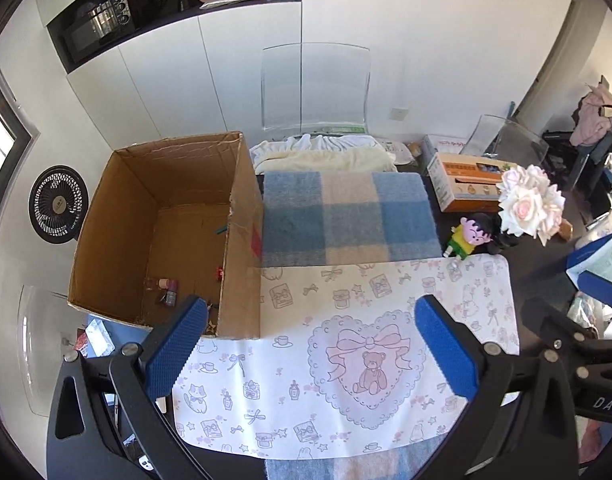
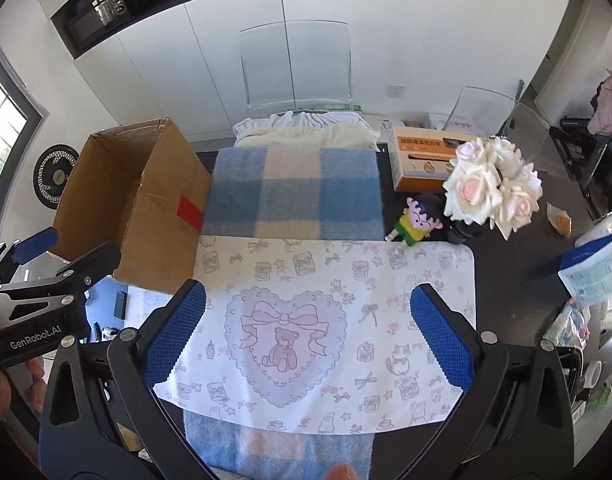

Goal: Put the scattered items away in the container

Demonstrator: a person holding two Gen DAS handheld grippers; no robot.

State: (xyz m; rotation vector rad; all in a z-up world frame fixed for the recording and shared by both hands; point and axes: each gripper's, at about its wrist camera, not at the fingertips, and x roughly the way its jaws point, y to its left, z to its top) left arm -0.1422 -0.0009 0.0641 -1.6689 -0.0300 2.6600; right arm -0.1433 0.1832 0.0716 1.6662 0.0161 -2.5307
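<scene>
An open cardboard box (image 1: 117, 216) stands at the table's left, also in the right wrist view (image 2: 145, 208). Inside it lie small bottles (image 1: 167, 290), a tiny red item (image 1: 218, 273) and a green pen (image 1: 221, 230). A printed white mat (image 1: 346, 344) with a teddy-bear heart lies in front of both grippers, also in the right wrist view (image 2: 318, 320). My left gripper (image 1: 310, 344) is open and empty above the mat, next to the box corner. My right gripper (image 2: 306, 332) is open and empty above the mat.
A blue plaid blanket (image 1: 346, 216) lies under the mat. A cartoon figurine (image 1: 468, 238), a rose bouquet (image 1: 530, 204) and an orange carton (image 1: 462, 180) sit at the right. A clear chair (image 1: 314, 84) stands behind the table. A fan (image 1: 57, 204) stands at the left.
</scene>
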